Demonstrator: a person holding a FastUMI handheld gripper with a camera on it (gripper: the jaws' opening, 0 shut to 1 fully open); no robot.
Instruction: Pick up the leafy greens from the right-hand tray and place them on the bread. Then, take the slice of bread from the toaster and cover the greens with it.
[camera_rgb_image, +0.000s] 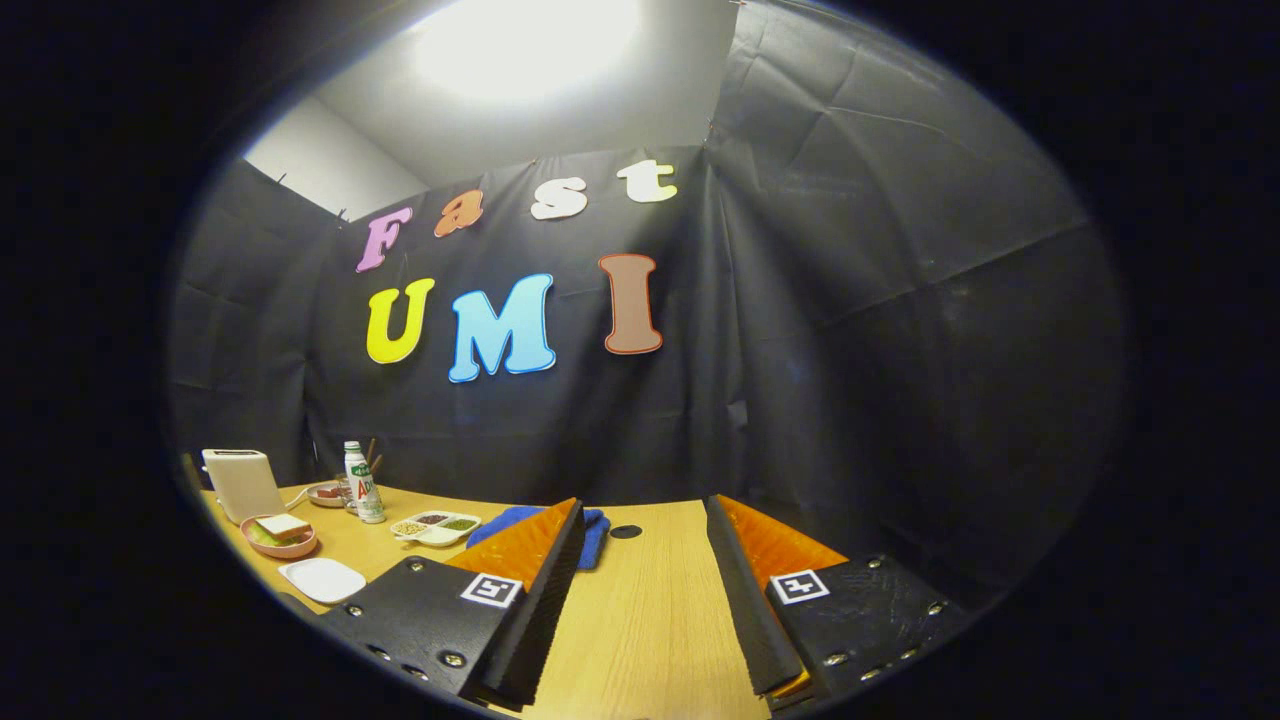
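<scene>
Jaws (645, 560): spread wide, holding nothing, bare tabletop (650, 620) between them.
Writing: a bottle (362, 484) with a green-and-red label, too small to read.
Pink plate (281, 537): well off to the left of the fingers; holds a slice of bread on top with leafy greens (262, 538) showing under it.
Toaster (243, 483): white, just behind the pink plate.
Divided tray (436, 526): white, three compartments of small grains, one green.
White plate (322, 579): nearest the left finger.
Blue cloth (596, 530): beyond the left finger.
</scene>
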